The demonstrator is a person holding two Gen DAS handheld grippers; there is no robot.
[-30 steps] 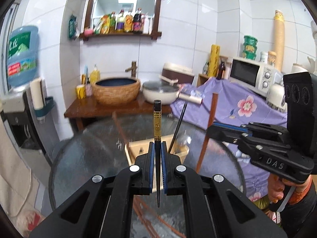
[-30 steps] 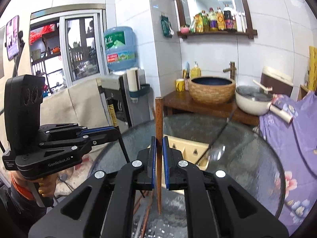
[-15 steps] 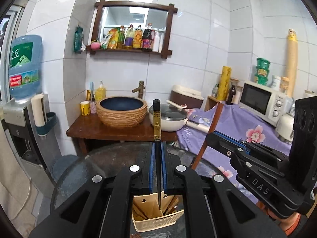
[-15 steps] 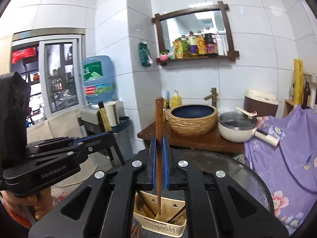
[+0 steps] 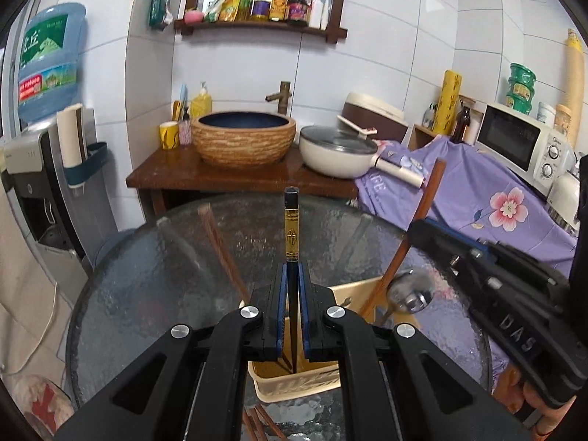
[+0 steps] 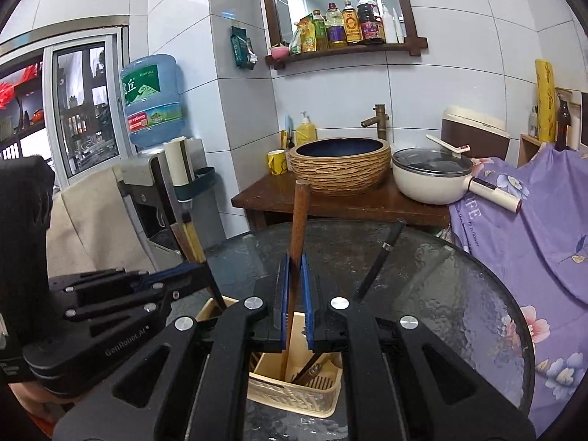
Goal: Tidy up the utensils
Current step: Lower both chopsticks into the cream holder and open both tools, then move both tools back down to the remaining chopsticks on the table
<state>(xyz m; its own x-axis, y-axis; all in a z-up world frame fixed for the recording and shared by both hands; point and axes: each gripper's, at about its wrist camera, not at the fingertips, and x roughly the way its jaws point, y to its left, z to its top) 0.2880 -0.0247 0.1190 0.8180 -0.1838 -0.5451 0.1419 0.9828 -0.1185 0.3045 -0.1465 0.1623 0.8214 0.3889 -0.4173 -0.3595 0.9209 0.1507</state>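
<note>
A round glass bench (image 5: 154,275) fills the near half of both wrist views, and behind it a dark wooden washstand (image 5: 205,180) carries a woven-look basin (image 5: 242,139) with a white lidded pan (image 5: 336,154) to its right. Far right, a purple flowered cloth (image 5: 488,198) covers a counter that bears a microwave (image 5: 522,147); far left stands a water dispenser (image 6: 147,176) with a blue bottle (image 6: 152,101) on top. On the glass sits a cream plastic utensil basket (image 6: 294,393), near the middle of the bench and right below both tools. The left hand-held gripper (image 5: 293,316) has its blue pads pressed onto a black chopstick with a gold band (image 5: 291,235), which stands upright with its lower tip down inside the basket. The right hand-held gripper (image 6: 295,312) pinches a brown wooden chopstick (image 6: 299,217) the same way, nearly upright and leaning slightly right at the top, its lower end inside the basket among other sticks already there. In the left wrist view the right tool comes in from the right edge, its brown stick slanting down into the basket. Beside that stick a metal spoon bowl (image 5: 409,292) shows by the basket's right rim. Another brown stick (image 5: 220,253) leans out of the basket toward the far left. In the right wrist view a black utensil handle (image 6: 378,261) slants up from the basket to the far right.
</note>
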